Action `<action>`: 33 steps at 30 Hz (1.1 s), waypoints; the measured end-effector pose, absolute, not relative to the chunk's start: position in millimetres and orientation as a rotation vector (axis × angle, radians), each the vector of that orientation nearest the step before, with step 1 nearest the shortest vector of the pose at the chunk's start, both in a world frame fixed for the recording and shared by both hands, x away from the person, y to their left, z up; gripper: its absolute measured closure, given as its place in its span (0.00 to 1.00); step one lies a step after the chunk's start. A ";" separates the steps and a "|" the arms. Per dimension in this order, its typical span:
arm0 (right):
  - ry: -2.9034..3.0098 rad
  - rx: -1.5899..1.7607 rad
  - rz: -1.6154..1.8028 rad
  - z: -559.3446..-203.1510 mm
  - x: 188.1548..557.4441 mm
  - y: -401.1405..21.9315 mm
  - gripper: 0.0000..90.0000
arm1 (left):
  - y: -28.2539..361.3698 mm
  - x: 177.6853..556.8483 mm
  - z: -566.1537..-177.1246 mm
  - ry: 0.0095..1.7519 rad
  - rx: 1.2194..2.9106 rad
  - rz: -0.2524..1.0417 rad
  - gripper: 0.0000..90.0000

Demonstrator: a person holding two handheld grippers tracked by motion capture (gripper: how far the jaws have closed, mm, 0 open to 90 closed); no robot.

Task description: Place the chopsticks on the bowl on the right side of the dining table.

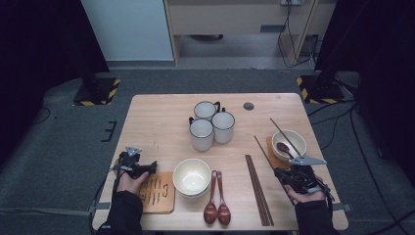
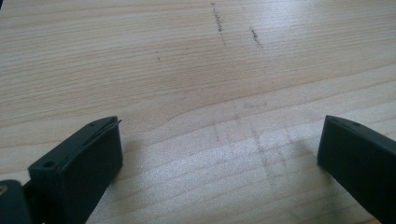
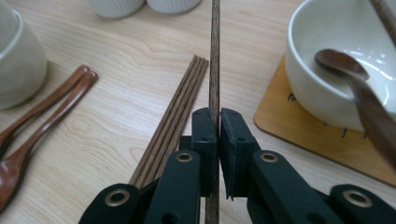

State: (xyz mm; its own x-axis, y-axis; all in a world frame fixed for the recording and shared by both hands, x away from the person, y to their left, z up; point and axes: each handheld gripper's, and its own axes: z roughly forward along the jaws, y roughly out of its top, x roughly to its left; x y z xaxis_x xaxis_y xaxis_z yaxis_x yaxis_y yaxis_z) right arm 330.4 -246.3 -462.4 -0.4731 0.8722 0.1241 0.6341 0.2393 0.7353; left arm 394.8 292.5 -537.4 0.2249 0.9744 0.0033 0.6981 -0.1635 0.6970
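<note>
A: Left gripper (image 1: 152,167)?
B: Jaws wide, empty, over bare table (image 2: 196,84).
A: Right gripper (image 3: 218,126)?
B: Clamped on one chopstick (image 3: 215,60) beside the bowl (image 3: 327,88). It looks light, stiff and slippery; I'd grip it mid-length.

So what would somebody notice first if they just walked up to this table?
Probably the right gripper, near the table's right front, pinching one chopstick between its shut jaws. Beside it a white bowl on a mat holds a spoon and another chopstick. In the middle stand three mugs, with two brown spoons at the front edge.
</note>
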 end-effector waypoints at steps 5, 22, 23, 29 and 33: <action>2.189 1.391 1.105 -455.6 330.5 -249.2 0.95 | 292.5 394.8 -537.4 1.535 1.932 0.627 0.00; 2.122 1.373 1.194 -432.4 328.7 -258.5 0.95 | 292.5 394.8 -537.4 1.535 1.932 0.627 0.00; 2.120 1.370 1.198 -430.9 328.4 -259.2 0.95 | 292.5 394.8 -537.4 1.535 1.932 0.627 0.00; 2.098 1.365 1.235 -422.3 327.9 -262.9 0.95 | 292.5 394.8 -537.4 1.535 1.932 0.627 0.00; 2.087 1.362 1.254 -418.0 328.1 -265.3 0.95 | 292.5 394.8 -537.4 1.535 1.932 0.627 0.00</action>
State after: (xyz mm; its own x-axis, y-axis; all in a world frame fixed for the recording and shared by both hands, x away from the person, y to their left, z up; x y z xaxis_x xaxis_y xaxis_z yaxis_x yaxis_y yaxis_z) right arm 328.1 -265.3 -418.0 -0.4766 0.8630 0.1677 0.5535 0.1463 0.8199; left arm 394.8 292.5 -537.4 0.2249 0.9744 0.0033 0.6982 -0.1635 0.6970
